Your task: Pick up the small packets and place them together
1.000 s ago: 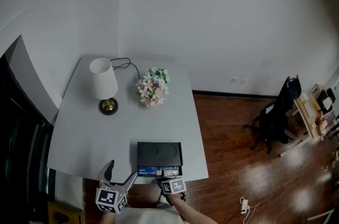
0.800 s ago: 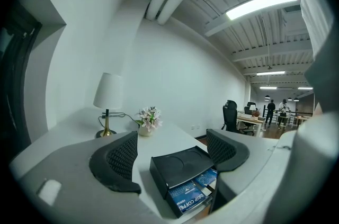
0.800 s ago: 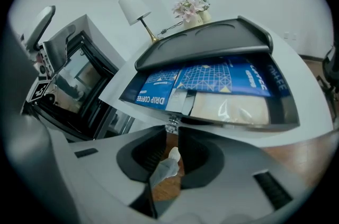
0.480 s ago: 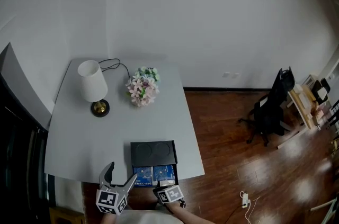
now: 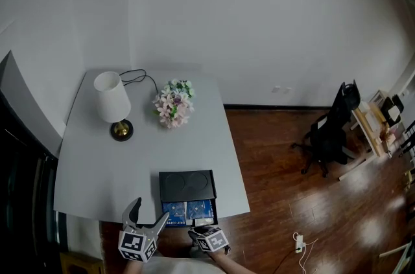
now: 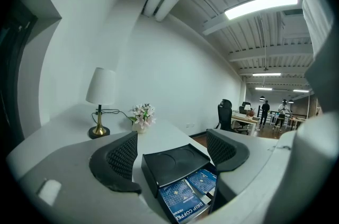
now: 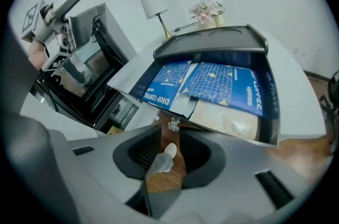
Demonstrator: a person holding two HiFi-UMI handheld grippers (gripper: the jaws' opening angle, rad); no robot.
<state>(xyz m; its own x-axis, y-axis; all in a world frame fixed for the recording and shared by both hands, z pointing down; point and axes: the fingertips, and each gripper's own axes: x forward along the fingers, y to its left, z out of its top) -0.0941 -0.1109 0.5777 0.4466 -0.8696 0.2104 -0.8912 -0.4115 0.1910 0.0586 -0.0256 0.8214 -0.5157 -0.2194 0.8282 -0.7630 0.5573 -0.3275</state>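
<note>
A black drawer box (image 5: 187,185) stands at the table's near edge with its drawer pulled out. Two blue drip coffee packets (image 5: 188,209) lie in the drawer, and in the right gripper view a pale packet (image 7: 228,122) lies in front of the blue ones (image 7: 212,82). My right gripper (image 7: 168,146) is just short of the drawer's small clear knob (image 7: 173,124). Its jaws are opening and do not press on the knob. My left gripper (image 6: 172,151) is wide open to the left of the drawer, holding nothing.
A white lamp (image 5: 111,101) with a cable and a flower bunch (image 5: 172,104) stand at the far side of the grey table (image 5: 97,162). Wooden floor and a black office chair (image 5: 331,130) lie to the right. Dark furniture (image 5: 19,201) is on the left.
The drawer has come further out, showing more of the blue packets. My right gripper has drawn back toward me, away from the drawer front. The left gripper has barely moved.
</note>
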